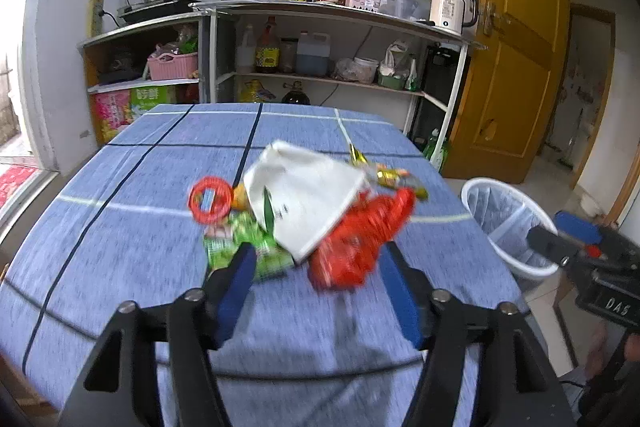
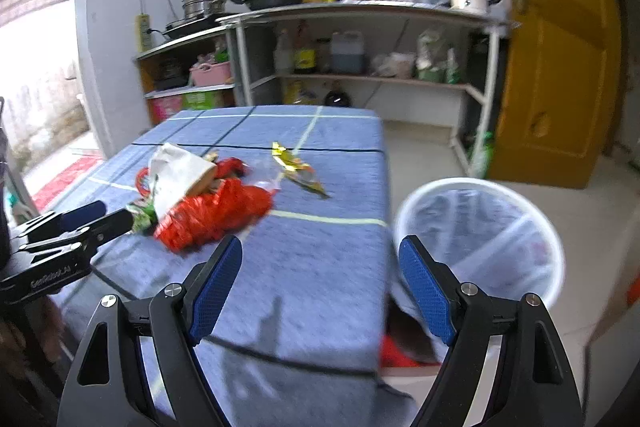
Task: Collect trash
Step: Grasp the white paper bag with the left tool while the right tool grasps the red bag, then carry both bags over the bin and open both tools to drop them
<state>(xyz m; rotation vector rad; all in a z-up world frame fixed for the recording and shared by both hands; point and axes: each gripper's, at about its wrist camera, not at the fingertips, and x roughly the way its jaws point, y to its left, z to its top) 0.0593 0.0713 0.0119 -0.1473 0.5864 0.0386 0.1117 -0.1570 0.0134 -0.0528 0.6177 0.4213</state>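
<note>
Risk lies mainly at the left gripper (image 1: 316, 259), which stands wide open and holds nothing, its blue textured pads (image 1: 236, 291) spread either side of the near edge of the trash pile. The red crinkled wrapper (image 1: 360, 239) lies just ahead between the fingers toward the right pad, the green printed packet (image 1: 248, 247) touches or nearly touches the left pad, and the white paper bag (image 1: 304, 199) lies over both just beyond. All three are thin, slack and overlapping, so a closure here would likely catch one edge only and drag or spill the rest; the glossy film may also slip from the pads. Further ahead to the left lies a red plastic ring (image 1: 211, 200), rigid and flat; further ahead to the right, a yellow foil wrapper (image 1: 394, 175), creased and narrow. All rest on the blue woven tablecloth (image 1: 120, 227), whose loose folds could be pinched along with the trash. The right gripper (image 2: 320, 267) is likewise fully spread and empty, poised at the table's right edge with the white mesh-walled bin (image 2: 480, 239) on the floor just ahead to its right; being light, that bin may tip if struck. Both views are motion-blurred, so fine contact cannot be confirmed.
</note>
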